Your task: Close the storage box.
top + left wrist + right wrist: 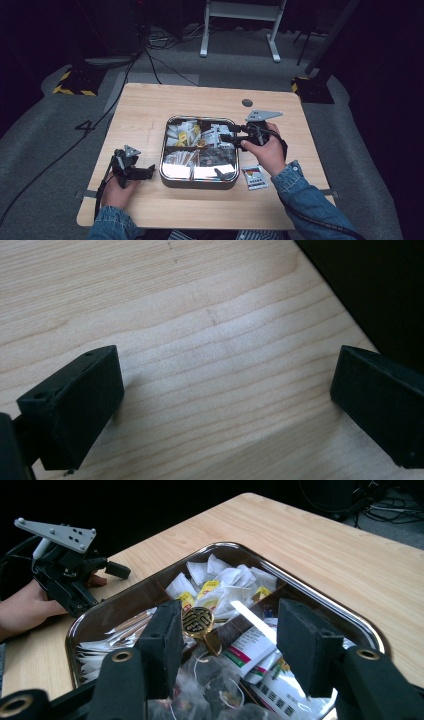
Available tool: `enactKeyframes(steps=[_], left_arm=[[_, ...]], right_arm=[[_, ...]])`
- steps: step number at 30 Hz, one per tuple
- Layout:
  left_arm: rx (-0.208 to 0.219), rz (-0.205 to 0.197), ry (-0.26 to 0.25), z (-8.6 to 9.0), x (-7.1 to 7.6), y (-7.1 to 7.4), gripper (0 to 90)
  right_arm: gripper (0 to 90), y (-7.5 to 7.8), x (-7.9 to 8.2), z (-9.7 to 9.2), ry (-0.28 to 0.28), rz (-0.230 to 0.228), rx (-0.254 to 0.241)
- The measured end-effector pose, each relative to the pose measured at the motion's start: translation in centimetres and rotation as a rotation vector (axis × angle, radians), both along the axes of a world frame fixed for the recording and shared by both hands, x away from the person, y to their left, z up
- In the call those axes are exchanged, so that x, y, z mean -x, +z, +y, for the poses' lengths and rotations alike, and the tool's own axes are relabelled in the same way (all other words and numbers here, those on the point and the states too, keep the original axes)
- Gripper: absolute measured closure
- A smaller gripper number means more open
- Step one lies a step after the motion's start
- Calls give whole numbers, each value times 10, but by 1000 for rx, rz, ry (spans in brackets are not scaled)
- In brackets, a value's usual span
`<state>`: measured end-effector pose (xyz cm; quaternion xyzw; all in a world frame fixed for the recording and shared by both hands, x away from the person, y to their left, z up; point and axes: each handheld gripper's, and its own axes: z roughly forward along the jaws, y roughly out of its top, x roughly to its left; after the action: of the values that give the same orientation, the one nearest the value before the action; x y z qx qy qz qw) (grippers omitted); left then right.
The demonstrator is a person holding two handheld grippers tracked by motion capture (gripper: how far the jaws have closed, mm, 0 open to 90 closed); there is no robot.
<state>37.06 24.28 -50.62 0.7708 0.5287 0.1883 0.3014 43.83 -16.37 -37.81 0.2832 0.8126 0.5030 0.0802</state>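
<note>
Over the middle of the frame in the high view, the right gripper hovers above the metal tray, jaws parted and nothing between them. Straight ahead of those jaws in the right gripper view lies the gold ornament among tea bags, handle trailing back towards the camera. Lower left, the left gripper rests on the table, open and empty, farther off.

one tray, one loose packet, two claws
</note>
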Motion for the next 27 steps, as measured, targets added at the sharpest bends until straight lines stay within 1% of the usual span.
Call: enactKeyframes(steps=[1,4,5,6,11,16,18,21,27], left_arm=[[1,0,0,0,0,0,10],[0,0,0,0,0,0,9],[0,0,0,0,0,0,9],[0,0,0,0,0,0,9],[0,1,0,0,0,0,8],[-3,0,1,0,-1,0,8],[-5,0,1,0,-2,0,7],[-1,1,2,0,-2,0,7],[0,2,3,0,-2,0,8]], right_arm=[[441,1,1,-5,-2,-1,-7],[421,4,3,-17,12,-3,-7],[416,4,6,-26,12,-5,-9],[416,4,6,-26,12,-5,-9],[401,1,17,-58,-24,-14,-9],[396,-5,24,-83,-51,-19,3],[393,-11,27,-92,-65,-14,-2],[390,-23,27,-106,-84,-4,31],[378,-48,28,-134,-151,14,57]])
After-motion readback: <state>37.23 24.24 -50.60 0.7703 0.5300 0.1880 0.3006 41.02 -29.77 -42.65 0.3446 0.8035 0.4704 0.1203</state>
